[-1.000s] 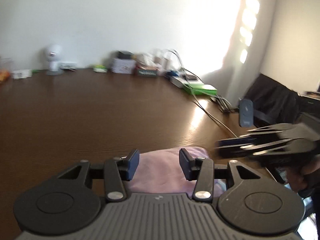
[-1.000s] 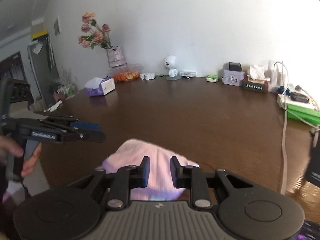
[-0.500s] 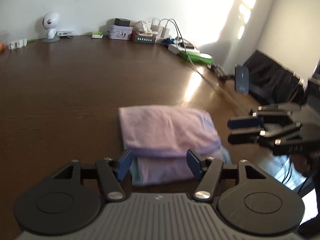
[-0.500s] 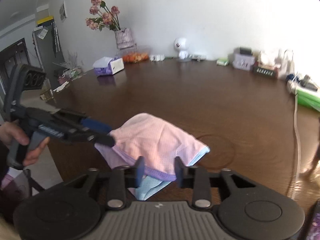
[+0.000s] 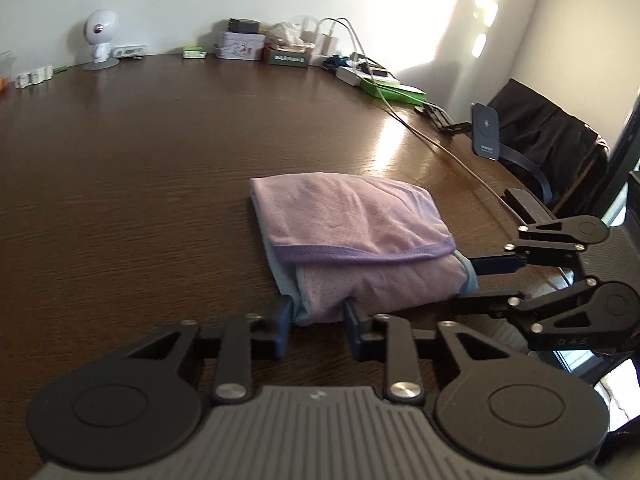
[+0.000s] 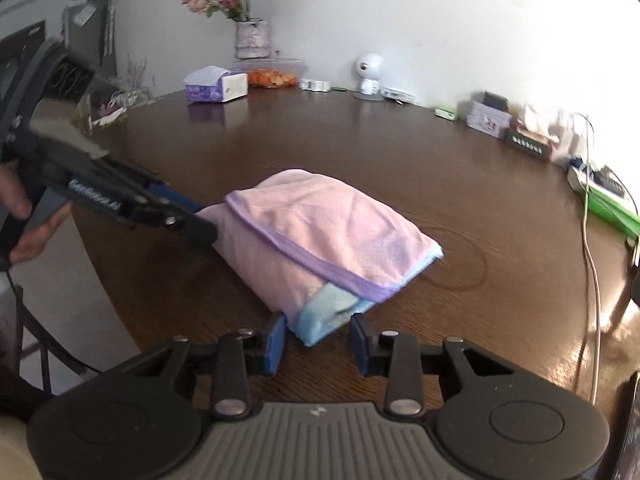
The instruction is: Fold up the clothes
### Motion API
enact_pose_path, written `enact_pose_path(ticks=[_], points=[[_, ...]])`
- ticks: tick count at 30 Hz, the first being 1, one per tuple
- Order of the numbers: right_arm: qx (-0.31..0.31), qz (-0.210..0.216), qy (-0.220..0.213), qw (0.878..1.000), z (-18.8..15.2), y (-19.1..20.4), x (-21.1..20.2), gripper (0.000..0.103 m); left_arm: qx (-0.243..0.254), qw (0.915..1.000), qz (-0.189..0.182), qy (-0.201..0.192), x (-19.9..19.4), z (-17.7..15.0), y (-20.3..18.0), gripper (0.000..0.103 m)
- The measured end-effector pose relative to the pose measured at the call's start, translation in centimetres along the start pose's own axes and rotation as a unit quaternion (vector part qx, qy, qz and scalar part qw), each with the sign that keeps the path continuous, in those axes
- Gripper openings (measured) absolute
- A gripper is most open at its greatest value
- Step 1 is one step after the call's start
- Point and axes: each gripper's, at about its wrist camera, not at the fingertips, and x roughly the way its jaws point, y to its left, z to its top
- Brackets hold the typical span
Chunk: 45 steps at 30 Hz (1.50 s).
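Observation:
A folded pink cloth (image 5: 352, 232) (image 6: 320, 232) with a purple hem and a light blue under-layer lies flat on the dark wooden table (image 5: 140, 160) (image 6: 400, 168). My left gripper (image 5: 318, 316) (image 6: 206, 220) is low at the cloth's near-left corner. Its jaws are closing with that corner between them, and the cloth is not visibly pinched. My right gripper (image 6: 318, 332) (image 5: 462, 285) stands open around the blue corner at the other end, with small gaps beside the fabric. Both point down at the tabletop.
A white cable (image 5: 440, 148) (image 6: 588, 240) runs along the table's right side past a phone stand (image 5: 486, 132). Behind it a chair (image 5: 552, 132) carries dark clothing. Boxes, a white camera figure (image 5: 100, 40), a tissue box (image 6: 216, 86) and a flower vase (image 6: 250, 38) line the far edge. A person's hand (image 6: 24, 220) holds the left gripper.
Both grippers have sunk toward the table and come up to the cloth's near corners. The left jaws widened, then narrowed around their corner. The cloth lies still.

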Motion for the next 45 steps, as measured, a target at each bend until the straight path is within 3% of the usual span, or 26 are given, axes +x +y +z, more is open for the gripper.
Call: enact_pose_path(ticks=[6,14,26,34,45], points=[[0.032,-0.005,0.008,0.999,0.6,-0.7,0.4,0.009,-0.002,1.0000,0.000,0.001,0.7,0.4,0.2,0.011],[0.054,-0.030,0.017,0.998,2.3,-1.7,2.6,0.007,-0.009,0.9999,0.009,-0.006,3.3,2.9,0.7,0.008],[0.103,-0.059,0.034,0.992,6.6,-7.7,8.0,0.007,0.013,0.9989,0.044,-0.001,10.3,10.7,2.3,0.008],[0.160,-0.087,0.032,0.983,10.8,-14.2,13.5,0.006,0.019,0.9985,0.051,0.003,16.3,17.3,5.1,0.008],[0.170,-0.106,0.015,0.980,17.6,-23.7,22.7,0.007,0.007,0.9963,0.084,-0.019,24.6,26.8,10.6,0.008]])
